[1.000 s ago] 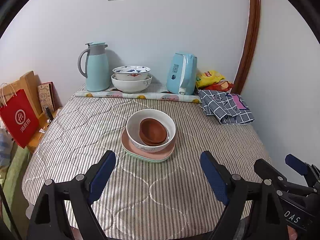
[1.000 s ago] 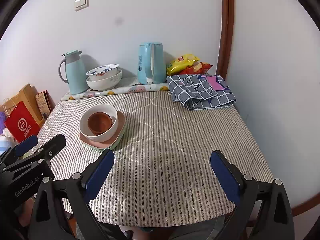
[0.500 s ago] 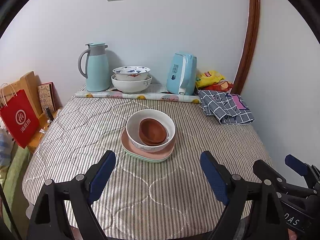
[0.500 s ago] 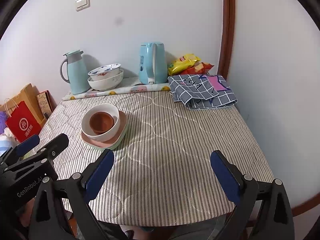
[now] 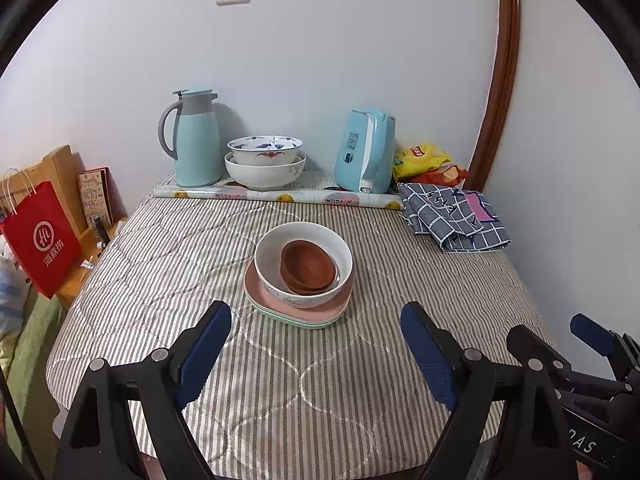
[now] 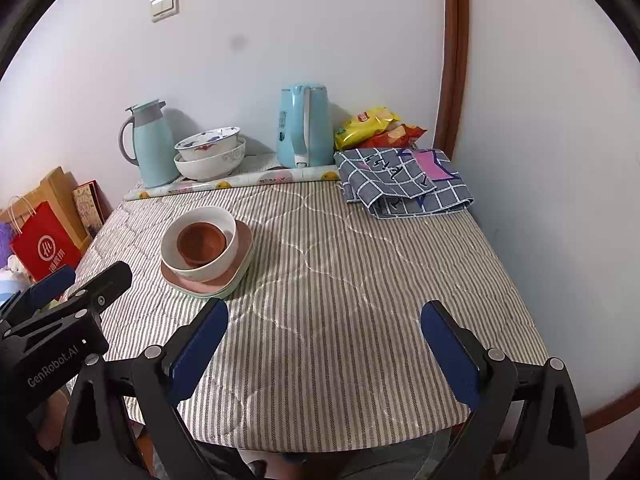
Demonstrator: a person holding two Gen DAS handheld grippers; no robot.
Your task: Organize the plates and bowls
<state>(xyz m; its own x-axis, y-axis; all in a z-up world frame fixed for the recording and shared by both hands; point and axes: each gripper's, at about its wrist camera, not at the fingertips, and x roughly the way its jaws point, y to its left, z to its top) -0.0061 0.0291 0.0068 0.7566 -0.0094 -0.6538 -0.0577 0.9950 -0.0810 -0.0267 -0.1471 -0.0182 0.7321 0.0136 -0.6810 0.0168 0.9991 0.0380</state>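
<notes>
Brown wooden small bowl (image 5: pixel 307 267) sits inside a white ceramic bowl (image 5: pixel 303 264), stacked on a pink plate (image 5: pixel 297 309) over a pale green plate (image 5: pixel 280 317) mid-tabletop (image 5: pixel 360 400). I hold my left tool (image 5: pixel 316 350) wide open and empty at the near edge, the stack just ahead between its fingers. My right tool (image 6: pixel 324 354) gapes empty too, the stack ahead to its left.

You see a small brown bowl (image 5: pixel 307 267) nested inside a white bowl (image 5: pixel 303 264), which sits upright on a pink plate (image 5: pixel 298 308) stacked over a green plate (image 5: pixel 308 323) mid-table.
</notes>
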